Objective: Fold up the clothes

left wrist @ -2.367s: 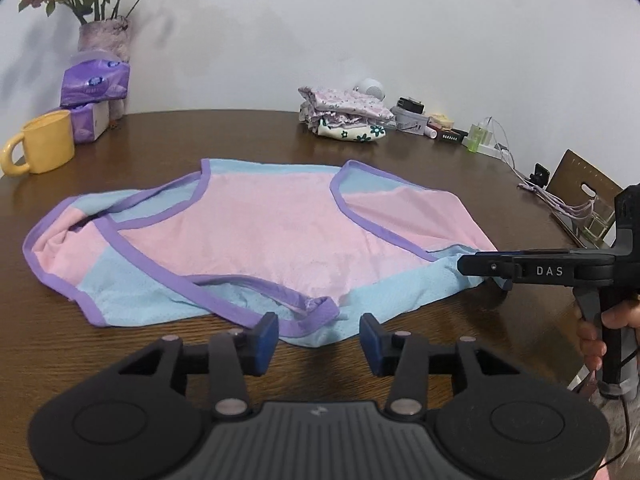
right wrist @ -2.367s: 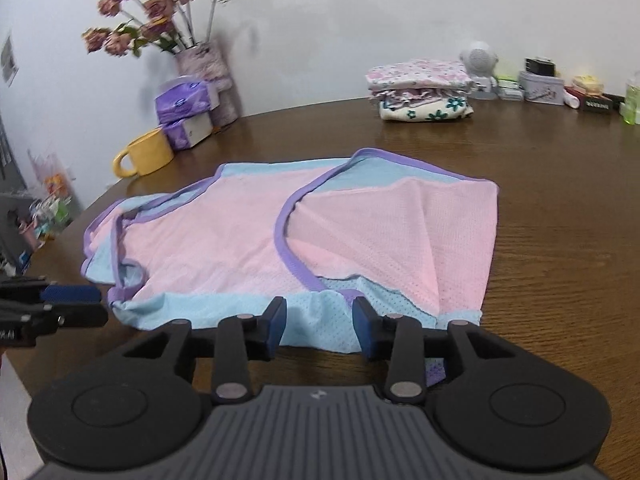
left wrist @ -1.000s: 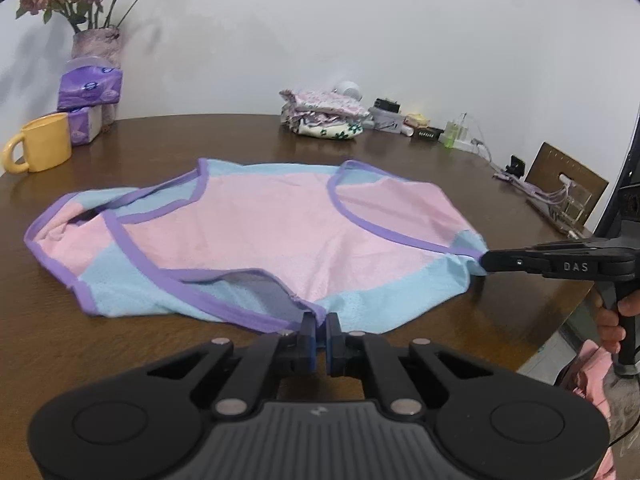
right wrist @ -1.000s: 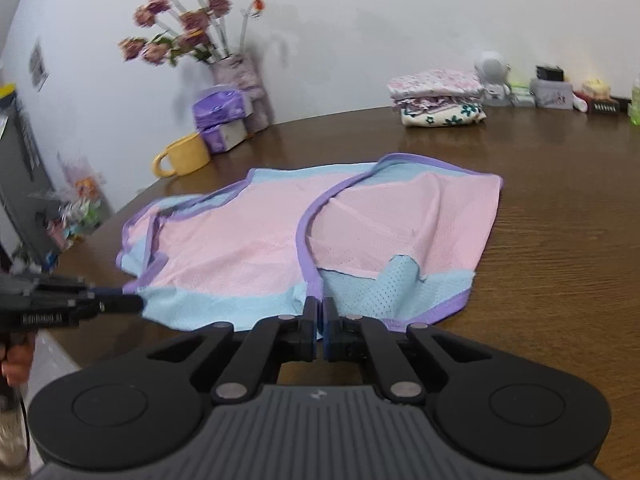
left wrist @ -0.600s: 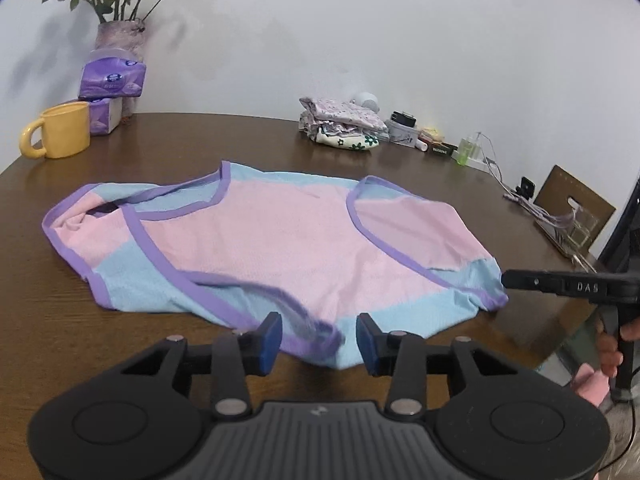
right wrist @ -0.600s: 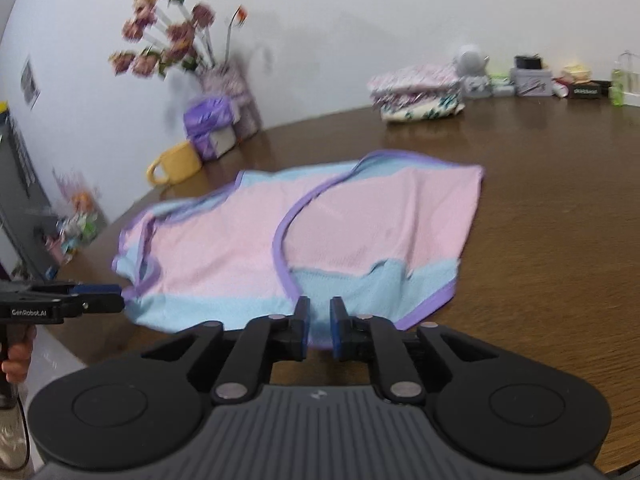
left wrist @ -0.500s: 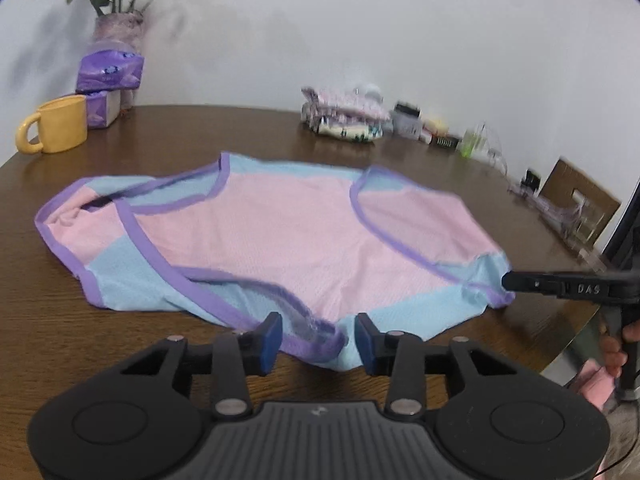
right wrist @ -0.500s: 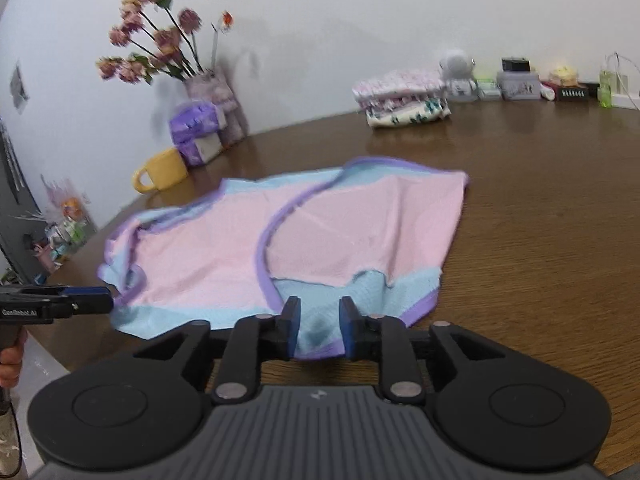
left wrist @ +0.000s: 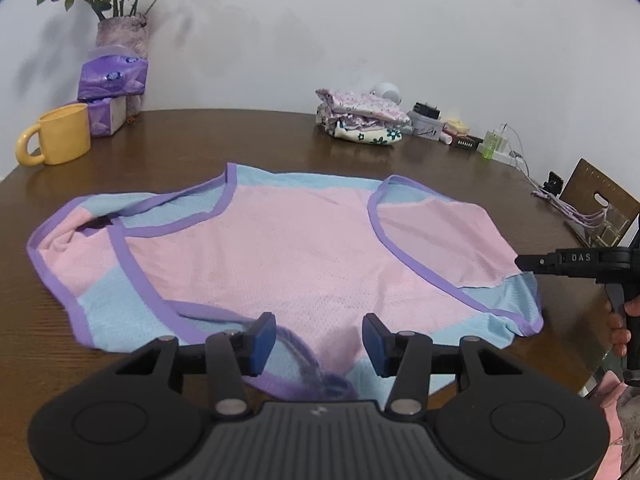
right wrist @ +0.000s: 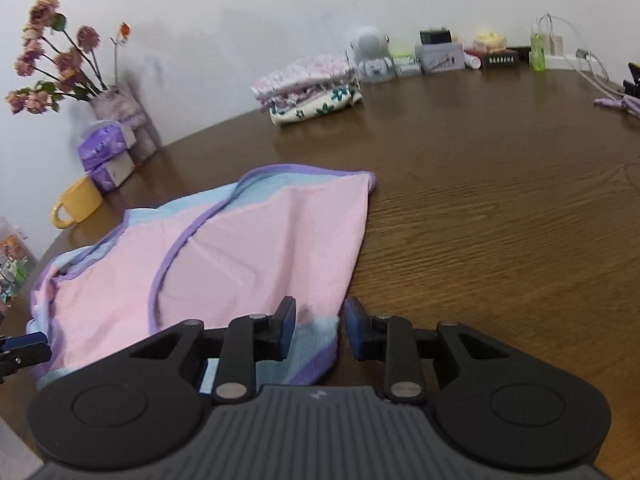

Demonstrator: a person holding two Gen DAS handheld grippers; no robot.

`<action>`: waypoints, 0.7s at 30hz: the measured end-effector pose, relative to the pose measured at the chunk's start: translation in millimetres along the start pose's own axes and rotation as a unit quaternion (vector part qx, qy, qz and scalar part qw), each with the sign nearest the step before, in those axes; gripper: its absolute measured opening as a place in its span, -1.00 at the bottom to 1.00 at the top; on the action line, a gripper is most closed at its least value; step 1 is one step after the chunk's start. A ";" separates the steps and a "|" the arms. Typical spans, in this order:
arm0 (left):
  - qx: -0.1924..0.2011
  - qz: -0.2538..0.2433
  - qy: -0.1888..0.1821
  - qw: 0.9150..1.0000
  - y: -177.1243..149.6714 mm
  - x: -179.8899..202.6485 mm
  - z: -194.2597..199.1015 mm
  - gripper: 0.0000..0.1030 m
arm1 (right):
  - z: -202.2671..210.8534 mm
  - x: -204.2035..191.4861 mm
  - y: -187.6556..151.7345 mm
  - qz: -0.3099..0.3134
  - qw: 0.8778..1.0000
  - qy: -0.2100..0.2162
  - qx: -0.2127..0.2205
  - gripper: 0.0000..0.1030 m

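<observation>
Both tongs were opening, left tongs (left wrist: pixel 319 338) and right tongs (right wrist: pixel 319 327) parted over the near hem without pressing it, while the pink and blue garment (left wrist: pixel 280 256) lay spread flat on the counter (right wrist: pixel 500 220).

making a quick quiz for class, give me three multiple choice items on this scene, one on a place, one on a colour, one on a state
1. Where is the mug?
A. on the table's far left, beside the tissue packs
B. on the garment
C. on the folded stack

2. What colour is the garment's trim?
A. green
B. purple
C. black

3. How are the left tool's jaws?
A. clamped on the mug
B. apart, opening over the hem
C. out of view

Answers: 1 A, it stands by the packs; 2 B, purple binding edges the garment; 3 B, a clear gap shows between the pads.
</observation>
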State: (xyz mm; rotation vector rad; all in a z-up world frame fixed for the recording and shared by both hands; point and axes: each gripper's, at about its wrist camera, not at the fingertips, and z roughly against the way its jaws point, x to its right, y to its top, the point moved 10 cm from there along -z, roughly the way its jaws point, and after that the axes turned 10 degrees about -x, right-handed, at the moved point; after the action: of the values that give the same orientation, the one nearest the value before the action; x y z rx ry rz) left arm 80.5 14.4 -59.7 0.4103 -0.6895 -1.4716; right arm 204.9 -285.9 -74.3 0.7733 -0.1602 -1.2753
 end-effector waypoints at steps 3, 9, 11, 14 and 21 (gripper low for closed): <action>-0.015 0.002 -0.002 1.000 -2.8 0.8 -10.0 -0.37 | -5.3 -5.3 4.1 0.005 1.000 -0.007 0.007 -0.93; -0.003 0.025 0.001 1.000 -1.7 -2.4 -6.2 -0.56 | -1.2 -23.9 20.5 0.032 0.999 -0.016 0.024 -0.98; 0.013 0.035 0.005 0.999 6.2 0.2 0.1 -0.59 | 1.7 -30.1 25.9 0.042 0.999 -0.017 0.026 -0.98; 0.021 0.049 -0.013 0.999 23.1 17.5 1.4 -0.57 | -4.4 -39.6 21.2 0.065 0.998 -0.020 0.006 -0.97; -0.012 -0.004 -0.061 0.998 40.9 120.8 -31.4 -0.32 | 0.5 -18.3 17.9 0.001 1.000 0.023 0.008 -0.82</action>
State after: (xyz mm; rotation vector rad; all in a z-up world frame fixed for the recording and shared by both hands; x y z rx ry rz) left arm 127.3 -106.1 -36.2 0.3071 -0.7678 -1.5206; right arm 213.1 -268.2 -57.7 0.8159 -0.1341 -1.2552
